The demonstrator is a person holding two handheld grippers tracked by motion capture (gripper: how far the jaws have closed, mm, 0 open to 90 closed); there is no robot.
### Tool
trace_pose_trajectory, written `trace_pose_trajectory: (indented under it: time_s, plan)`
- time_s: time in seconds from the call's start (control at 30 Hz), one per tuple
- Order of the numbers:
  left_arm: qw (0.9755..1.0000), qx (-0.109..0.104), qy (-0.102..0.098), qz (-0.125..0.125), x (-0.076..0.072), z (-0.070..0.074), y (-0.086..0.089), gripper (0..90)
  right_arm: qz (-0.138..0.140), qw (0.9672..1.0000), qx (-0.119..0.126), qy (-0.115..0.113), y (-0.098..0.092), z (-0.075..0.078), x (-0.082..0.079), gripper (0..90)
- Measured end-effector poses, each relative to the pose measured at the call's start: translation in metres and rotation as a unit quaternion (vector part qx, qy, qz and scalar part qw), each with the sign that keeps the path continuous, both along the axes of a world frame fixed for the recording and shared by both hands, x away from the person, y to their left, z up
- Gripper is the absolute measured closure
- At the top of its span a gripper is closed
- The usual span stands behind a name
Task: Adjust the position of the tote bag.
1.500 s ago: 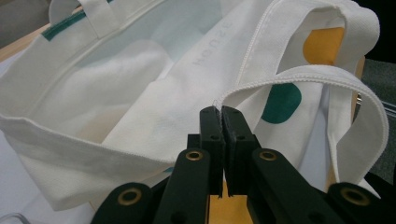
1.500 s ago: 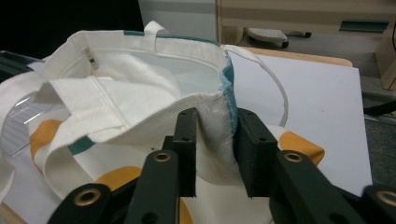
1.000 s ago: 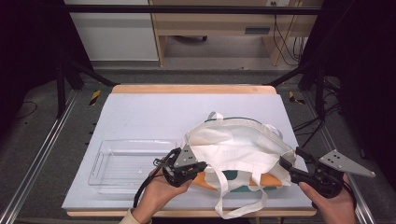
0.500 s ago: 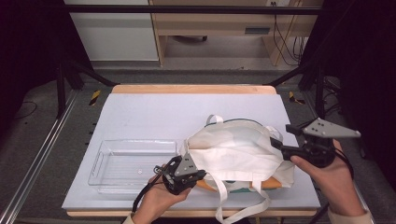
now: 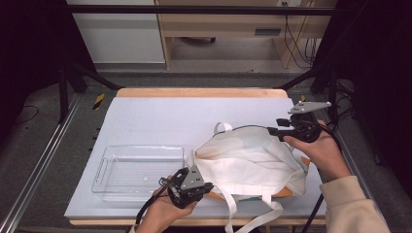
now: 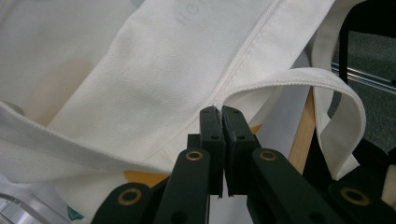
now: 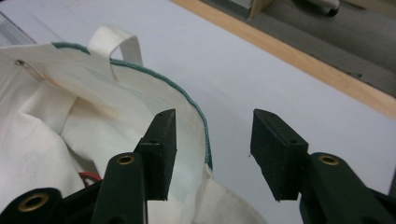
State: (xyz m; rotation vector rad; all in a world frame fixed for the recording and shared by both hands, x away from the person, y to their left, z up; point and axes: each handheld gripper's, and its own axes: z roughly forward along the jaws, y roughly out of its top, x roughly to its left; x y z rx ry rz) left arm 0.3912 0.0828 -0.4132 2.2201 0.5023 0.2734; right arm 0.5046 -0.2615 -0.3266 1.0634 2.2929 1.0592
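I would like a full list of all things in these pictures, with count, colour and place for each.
bag: 1, cream cloth with a green-edged rim and loop handles, on the table's right half; something orange shows under its near edge.
tray: 1, clear plastic, on the table left of the bag.
table: 1, pale grey top with a wooden edge.
cabinet: 1, wood, beyond the table.
left gripper: 1, black, near edge of the table, shut on the bag's hem beside a handle.
right gripper: 1, black, at the bag's far right rim; jaws apart and just closing, the rim between them, pads not pressing.
hands: 2, one on each gripper.
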Motion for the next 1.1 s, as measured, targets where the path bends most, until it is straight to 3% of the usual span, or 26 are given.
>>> trace_pose_trajectory:
  time_s: [0.2, 0.33, 0.37, 0.5, 0.77, 0.93, 1.1]
  plan:
    - [0.9999, 0.009, 0.004, -0.014, -0.004, -0.001, 0.001, 88.3, 0.008, 0.9989, -0.042, 0.022, 0.012, -0.015, 0.007, 62.1]
    - [0.9999, 0.005, 0.003, -0.009, -0.004, -0.002, 0.002, 88.1, 0.014, 0.9987, -0.043, 0.022, 0.014, -0.016, 0.002, 86.0]
    - [1.0000, -0.002, 0.004, -0.008, -0.003, -0.001, 0.002, 88.0, 0.013, 0.9990, -0.039, 0.019, 0.014, -0.015, 0.000, 87.5]
    - [0.9995, -0.031, 0.003, 0.001, -0.002, 0.006, 0.007, 83.4, 0.024, 0.9992, -0.028, 0.015, 0.016, -0.013, -0.009, 88.0]
    - [0.9985, -0.050, -0.019, 0.008, -0.003, 0.019, 0.014, 57.2, 0.034, 0.9992, -0.020, 0.006, 0.017, -0.009, -0.018, 88.0]
    - [0.9985, -0.041, -0.037, 0.005, -0.002, 0.029, 0.012, 48.4, 0.037, 0.9992, -0.015, 0.003, 0.018, -0.008, -0.021, 88.0]
    - [0.9985, -0.023, -0.048, 0.010, 0.021, 0.036, -0.006, 43.7, 0.041, 0.9991, -0.013, 0.001, 0.021, -0.007, -0.028, 88.0]
